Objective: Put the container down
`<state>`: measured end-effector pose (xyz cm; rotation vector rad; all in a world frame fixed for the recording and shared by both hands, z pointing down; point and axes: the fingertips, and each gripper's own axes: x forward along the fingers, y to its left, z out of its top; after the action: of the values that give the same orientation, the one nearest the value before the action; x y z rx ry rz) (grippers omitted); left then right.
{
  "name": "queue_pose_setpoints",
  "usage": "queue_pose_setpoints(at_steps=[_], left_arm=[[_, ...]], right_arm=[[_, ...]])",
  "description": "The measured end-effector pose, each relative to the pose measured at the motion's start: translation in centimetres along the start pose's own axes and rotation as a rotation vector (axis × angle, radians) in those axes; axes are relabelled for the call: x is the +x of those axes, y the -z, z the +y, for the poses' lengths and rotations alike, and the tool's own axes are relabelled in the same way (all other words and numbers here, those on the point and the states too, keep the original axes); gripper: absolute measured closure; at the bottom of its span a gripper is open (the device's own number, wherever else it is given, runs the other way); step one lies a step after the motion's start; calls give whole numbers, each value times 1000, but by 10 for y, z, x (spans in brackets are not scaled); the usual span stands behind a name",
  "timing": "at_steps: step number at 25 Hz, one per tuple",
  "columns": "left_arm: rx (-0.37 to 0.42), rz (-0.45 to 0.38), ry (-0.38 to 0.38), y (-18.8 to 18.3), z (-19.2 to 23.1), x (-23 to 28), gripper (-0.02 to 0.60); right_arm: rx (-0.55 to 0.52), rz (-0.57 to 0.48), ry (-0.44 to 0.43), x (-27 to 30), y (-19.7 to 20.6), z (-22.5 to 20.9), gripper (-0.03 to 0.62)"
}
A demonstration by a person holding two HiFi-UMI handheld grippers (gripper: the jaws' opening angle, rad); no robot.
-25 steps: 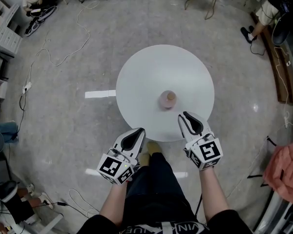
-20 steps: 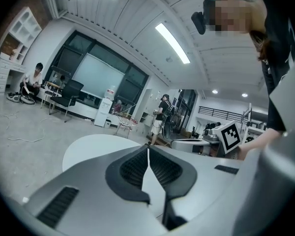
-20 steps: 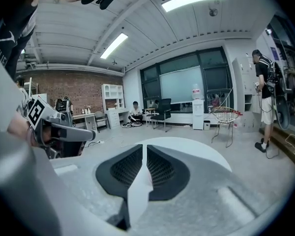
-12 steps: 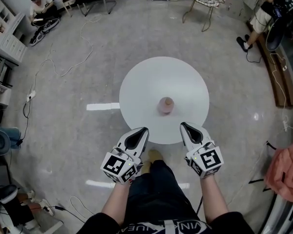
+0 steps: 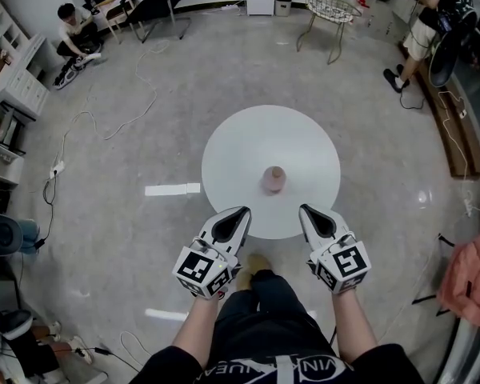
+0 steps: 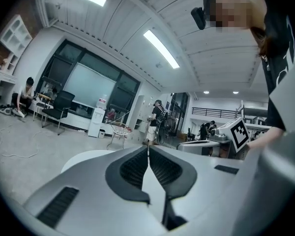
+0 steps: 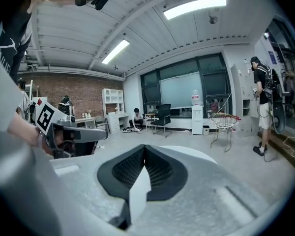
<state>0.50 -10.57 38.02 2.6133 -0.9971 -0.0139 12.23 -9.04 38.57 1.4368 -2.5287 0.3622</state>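
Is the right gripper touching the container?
Apart. Head view: the container stands on the table, with bare top between it and the right gripper.

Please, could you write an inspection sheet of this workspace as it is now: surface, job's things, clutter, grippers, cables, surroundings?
Surface: round white table on a grey floor.
Job's things: pink container upright near the table's middle, touched by neither gripper.
Clutter: nothing seen on the table.
Grippers: left gripper and right gripper both shut and empty, held at the table's near edge.
Cables: white cable loose on the floor, left of the table.
Surroundings: tape strip on the floor, wire chair beyond the table, pink cloth at the right, seated person far left.
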Motion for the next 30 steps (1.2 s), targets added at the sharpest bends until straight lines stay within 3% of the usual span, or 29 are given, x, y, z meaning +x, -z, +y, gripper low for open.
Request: queue_pose_setpoints(at_steps=[30], left_arm=[[83, -94, 34, -62, -14, -9, 566]], right_arm=[[-40, -106, 38, -29, -51, 8, 588]])
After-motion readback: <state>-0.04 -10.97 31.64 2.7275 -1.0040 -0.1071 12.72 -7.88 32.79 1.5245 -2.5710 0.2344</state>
